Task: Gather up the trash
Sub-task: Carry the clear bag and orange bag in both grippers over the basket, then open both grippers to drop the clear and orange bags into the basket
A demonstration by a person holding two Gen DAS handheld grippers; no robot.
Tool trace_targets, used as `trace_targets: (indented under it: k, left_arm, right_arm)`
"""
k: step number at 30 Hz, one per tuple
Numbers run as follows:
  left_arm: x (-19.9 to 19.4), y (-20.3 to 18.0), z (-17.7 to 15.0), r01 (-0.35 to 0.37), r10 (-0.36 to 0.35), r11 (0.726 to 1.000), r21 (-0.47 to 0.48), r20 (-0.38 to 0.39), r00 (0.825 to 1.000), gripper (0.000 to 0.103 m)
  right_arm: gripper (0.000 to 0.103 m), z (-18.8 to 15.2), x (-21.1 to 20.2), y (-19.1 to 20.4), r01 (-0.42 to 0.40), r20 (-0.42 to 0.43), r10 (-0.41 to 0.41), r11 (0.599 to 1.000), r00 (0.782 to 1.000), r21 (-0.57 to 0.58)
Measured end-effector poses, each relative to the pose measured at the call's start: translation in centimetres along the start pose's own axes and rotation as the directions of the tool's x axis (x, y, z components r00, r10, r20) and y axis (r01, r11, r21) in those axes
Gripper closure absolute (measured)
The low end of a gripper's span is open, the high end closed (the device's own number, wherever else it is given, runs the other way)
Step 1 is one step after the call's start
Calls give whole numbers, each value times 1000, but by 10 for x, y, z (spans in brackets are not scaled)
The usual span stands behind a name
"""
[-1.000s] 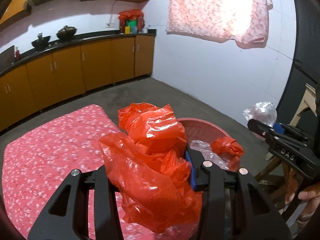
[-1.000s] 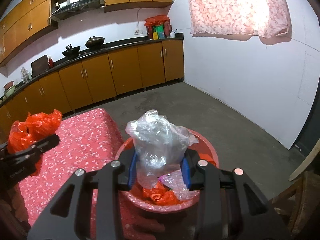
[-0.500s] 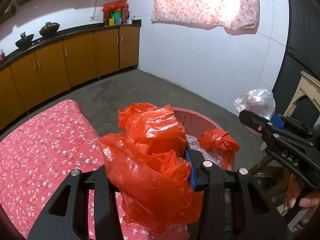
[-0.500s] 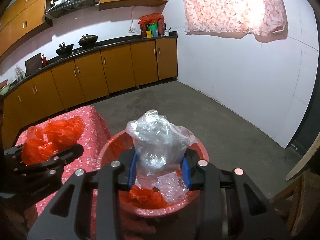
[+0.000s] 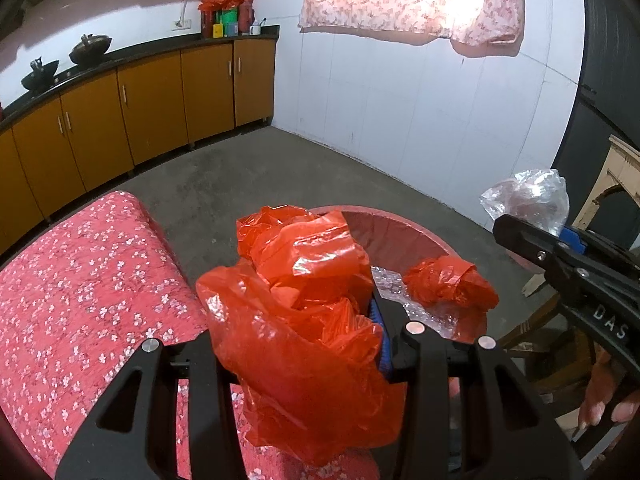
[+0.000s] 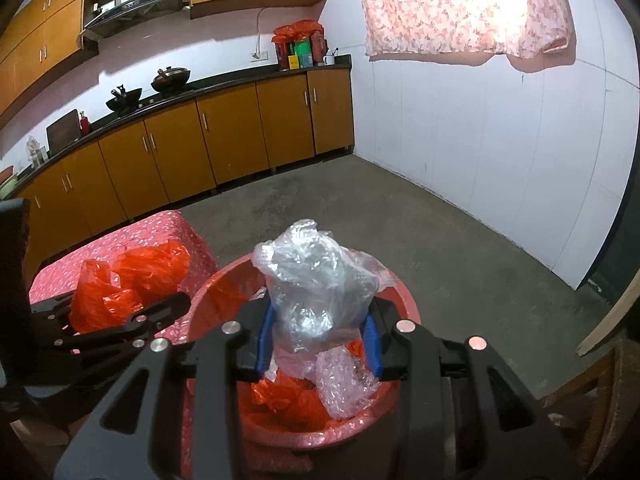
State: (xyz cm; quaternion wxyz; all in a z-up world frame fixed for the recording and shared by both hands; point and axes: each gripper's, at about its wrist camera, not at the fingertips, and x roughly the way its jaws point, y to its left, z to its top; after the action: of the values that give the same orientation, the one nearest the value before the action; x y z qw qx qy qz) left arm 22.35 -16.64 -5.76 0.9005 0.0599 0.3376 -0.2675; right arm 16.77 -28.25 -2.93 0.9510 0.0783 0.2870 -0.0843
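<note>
The left gripper (image 5: 296, 344) squeezes a red bag (image 5: 304, 320) between its jaws. The bag is big and crumpled. It puffs up above the jaws and hangs down below them too. It hides most of the left finger. A bit of blue pad (image 5: 378, 334) shows on the right finger, pressed to the bag.

Just past the jaws and a little to the right is a red tub (image 5: 400, 228). The bag is held over the near edge of the tub. Inside the tub lie a small red wad (image 5: 452, 280) and some bubble wrap (image 5: 424, 312), touching each other. Under and to the left of the jaws is a pink cloth (image 5: 92, 276) with small white flowers.

The right gripper (image 6: 318, 336) squeezes a clear bag (image 6: 316, 280) between its two blue pads (image 6: 370, 340). The clear bag sticks up above the jaws. It is held over the tub (image 6: 224, 292), which sits right under and ahead of the jaws. Below the jaws, in the tub, are red plastic (image 6: 288, 396) and bubble wrap (image 6: 346, 380).

To the left of the right jaws you can see the left gripper (image 6: 160, 312) with its red bag (image 6: 120, 280). It sits near the left rim of the tub, over the pink cloth (image 6: 160, 232).

Far ahead of both jaws is a gray floor (image 6: 400, 216), brown cupboards (image 6: 224, 148) and a white wall (image 6: 480, 128) with a flowery curtain (image 6: 460, 8).
</note>
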Motion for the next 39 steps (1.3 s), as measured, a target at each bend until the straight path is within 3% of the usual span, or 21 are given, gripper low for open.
trace_targets:
  k: [24,33,39]
  left_arm:
    - [28,-1,3,27,-27,1000,4,-38,999,59]
    - [34,2,0,29,-29,1000,-1,-53,998,41]
    - [33,8,-2,16,-17,1000,-14,-56,998,38]
  right_arm:
    - [64,6,17,-7,-37,8,36,998,999,48]
    - [44,11,17,-9,-74,29,71,993,997,93]
    - [36,12,14,-8,-73,44,69,993,997,96]
